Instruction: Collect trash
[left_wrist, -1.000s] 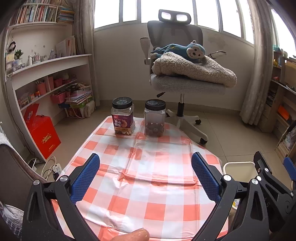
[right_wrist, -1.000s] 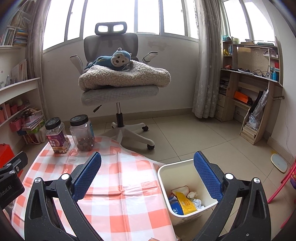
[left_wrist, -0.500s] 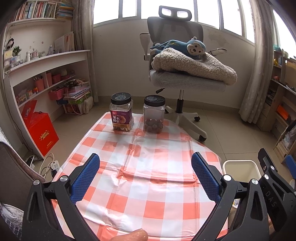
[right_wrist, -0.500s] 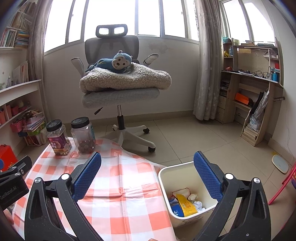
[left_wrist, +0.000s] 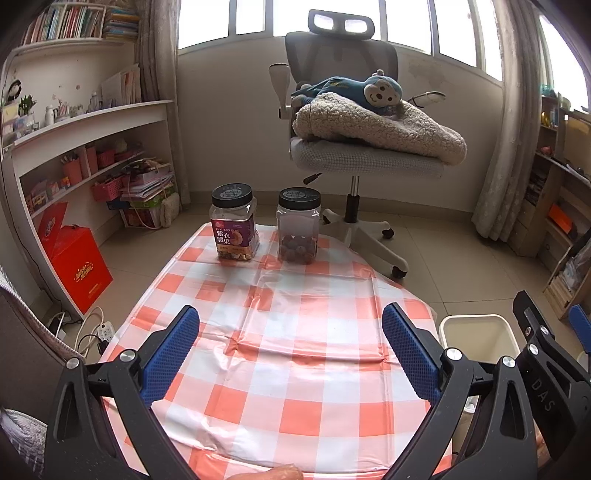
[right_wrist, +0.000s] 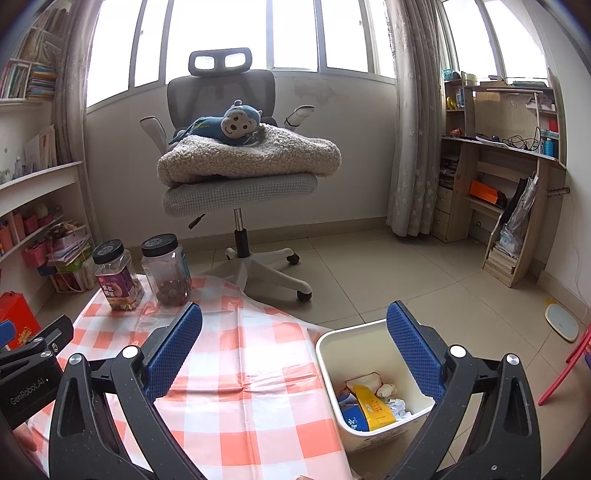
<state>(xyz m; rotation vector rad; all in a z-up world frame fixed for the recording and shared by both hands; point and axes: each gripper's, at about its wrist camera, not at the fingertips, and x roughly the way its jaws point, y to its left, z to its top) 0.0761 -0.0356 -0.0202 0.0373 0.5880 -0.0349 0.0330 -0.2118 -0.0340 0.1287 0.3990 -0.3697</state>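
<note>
A white trash bin (right_wrist: 364, 334) stands on the floor at the table's right edge, holding a yellow packet (right_wrist: 371, 406), a blue wrapper and crumpled paper. In the left wrist view only the bin's rim (left_wrist: 476, 320) shows. My left gripper (left_wrist: 290, 345) hovers open over the checked tablecloth (left_wrist: 295, 332) with nothing between its blue pads. My right gripper (right_wrist: 294, 347) is open too, above the table's right edge and the bin, holding nothing. No loose trash shows on the cloth.
Two black-lidded jars stand at the table's far end: a labelled nut jar (left_wrist: 233, 227) and a clear jar (left_wrist: 298, 230) of dark balls. An office chair (left_wrist: 354, 147) with a blanket and plush monkey is behind. Shelves (left_wrist: 74, 155) left, a red box (left_wrist: 75, 266) on the floor.
Both grippers have drawn back and risen slightly, so the jars and table look a little farther away. Both stay open and empty.
</note>
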